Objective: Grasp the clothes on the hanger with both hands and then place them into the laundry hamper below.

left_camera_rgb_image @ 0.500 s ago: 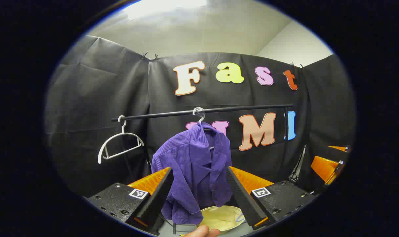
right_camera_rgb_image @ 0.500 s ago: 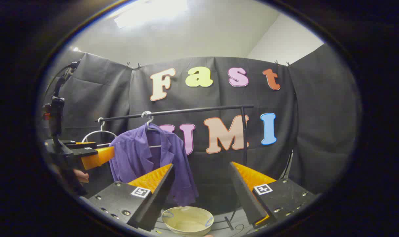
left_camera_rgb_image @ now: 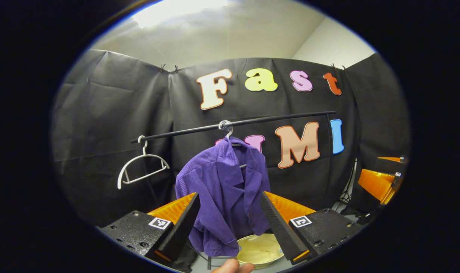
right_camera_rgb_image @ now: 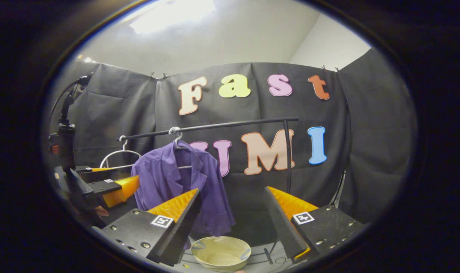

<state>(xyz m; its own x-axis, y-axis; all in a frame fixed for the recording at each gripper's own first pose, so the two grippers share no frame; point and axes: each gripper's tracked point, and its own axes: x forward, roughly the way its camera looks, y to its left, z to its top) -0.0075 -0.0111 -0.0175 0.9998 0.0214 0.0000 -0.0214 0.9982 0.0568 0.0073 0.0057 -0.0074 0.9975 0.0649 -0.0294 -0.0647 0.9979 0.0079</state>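
Task barely begun: shirt [left_camera_rgb_image: 226, 197] on hanger.
We hold both grippers [left_camera_rgb_image: 228, 223] [right_camera_rgb_image: 231, 223] w/ jaws spread, nothing grasped; hamper [right_camera_rgb_image: 221, 252] empty below.

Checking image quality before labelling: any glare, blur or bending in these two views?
Left gripper view: ceiling light blown out at top; rail bows from fisheye; purple shirt sharp. Right gripper view: same glare up top; shirt and hamper crisp; edges darken.
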